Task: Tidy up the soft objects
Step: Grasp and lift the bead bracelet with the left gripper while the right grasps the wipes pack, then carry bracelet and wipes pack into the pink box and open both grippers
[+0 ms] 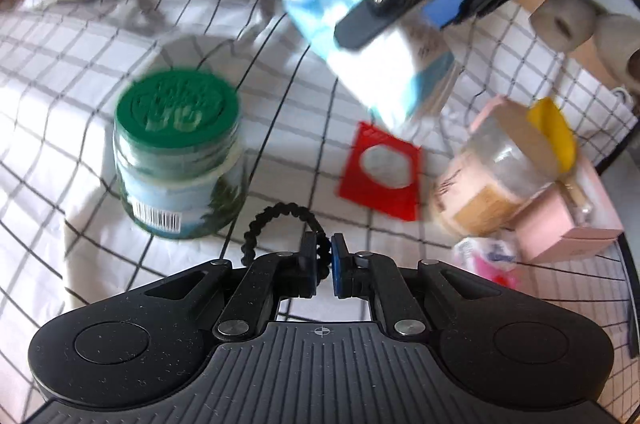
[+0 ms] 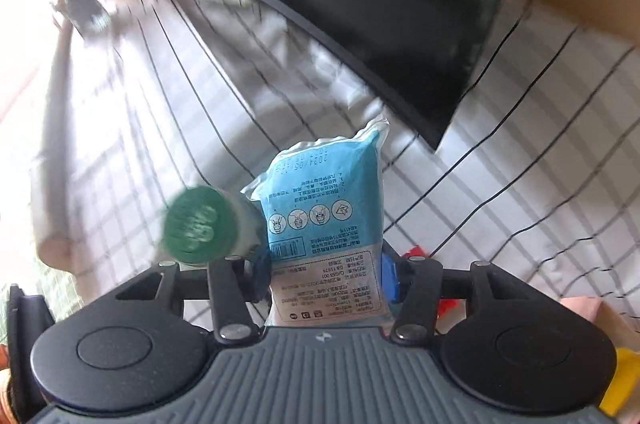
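Jaws of right gripper (image 2: pixel 326 278) clamp one blue pouch (image 2: pixel 320 208).

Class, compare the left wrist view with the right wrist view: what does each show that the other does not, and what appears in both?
Only the left wrist view shows the left gripper shut on a black beaded loop, the red packet and the pink box.

Only the right wrist view shows the printed back of the blue pouch.

Both show the green-lidded jar, the checked cloth and the right gripper shut on the blue pouch.
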`<state>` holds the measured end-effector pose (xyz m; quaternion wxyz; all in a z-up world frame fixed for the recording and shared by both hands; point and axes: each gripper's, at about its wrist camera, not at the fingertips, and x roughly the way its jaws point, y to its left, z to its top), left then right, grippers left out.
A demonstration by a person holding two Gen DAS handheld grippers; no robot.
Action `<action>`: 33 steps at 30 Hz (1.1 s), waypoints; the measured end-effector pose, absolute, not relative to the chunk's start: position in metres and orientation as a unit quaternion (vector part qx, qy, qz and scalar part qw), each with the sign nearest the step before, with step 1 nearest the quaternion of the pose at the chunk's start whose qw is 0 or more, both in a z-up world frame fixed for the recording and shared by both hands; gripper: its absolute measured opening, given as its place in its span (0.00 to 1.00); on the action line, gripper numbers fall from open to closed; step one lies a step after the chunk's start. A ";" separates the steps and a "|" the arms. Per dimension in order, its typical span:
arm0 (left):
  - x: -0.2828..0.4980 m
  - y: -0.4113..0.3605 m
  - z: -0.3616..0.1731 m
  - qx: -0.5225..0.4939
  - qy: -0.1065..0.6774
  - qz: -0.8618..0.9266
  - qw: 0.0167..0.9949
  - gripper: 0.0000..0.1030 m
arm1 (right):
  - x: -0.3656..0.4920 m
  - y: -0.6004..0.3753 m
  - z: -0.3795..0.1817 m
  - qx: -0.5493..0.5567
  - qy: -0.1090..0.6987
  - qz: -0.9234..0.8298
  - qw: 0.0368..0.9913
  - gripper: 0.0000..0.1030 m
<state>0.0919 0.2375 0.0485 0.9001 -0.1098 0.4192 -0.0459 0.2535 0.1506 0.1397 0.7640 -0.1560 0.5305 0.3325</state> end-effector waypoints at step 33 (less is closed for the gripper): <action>0.142 -0.021 0.150 -0.014 0.337 -0.317 0.886 0.09 | 0.134 -0.193 0.233 0.101 0.341 0.045 0.934 0.50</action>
